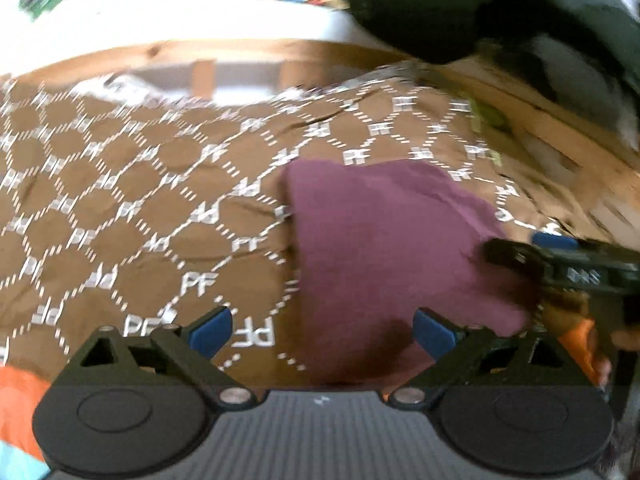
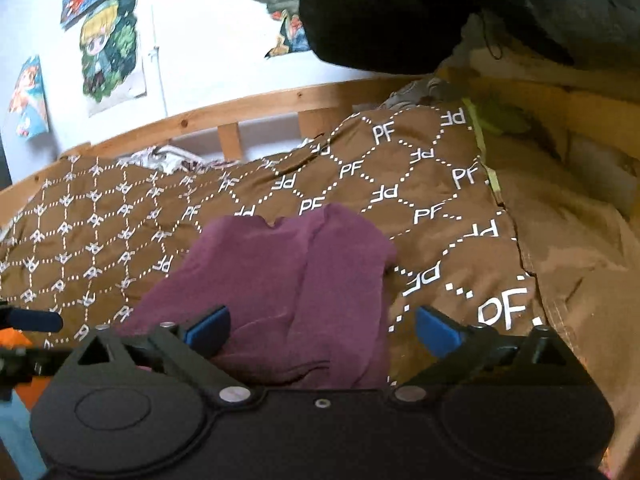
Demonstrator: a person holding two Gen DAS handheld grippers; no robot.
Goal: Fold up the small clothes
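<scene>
your left gripper (image 1: 322, 330) hovers with its fingers (image 1: 210, 330) wide apart and nothing between them, low over the near left edge of the maroon garment (image 1: 384, 248). i read that as a letting-go pose: the cloth lies on its own, so neither tool needs a hold. the garment sits flat on the brown bedspread (image 1: 132, 200) of the bed, near you and a little right of the middle, with a lengthwise crease that suggests one layer already laid over another. your right gripper (image 2: 322, 330) is just beside it to the right, fingers (image 2: 438, 332) also spread with only loose fabric below, none pinched.

counted: one maroon garment, two grippers, one bedspread, one wooden bed rail (image 2: 240, 104) at the far side, four posters (image 2: 110, 46) in view on the wall.
</scene>
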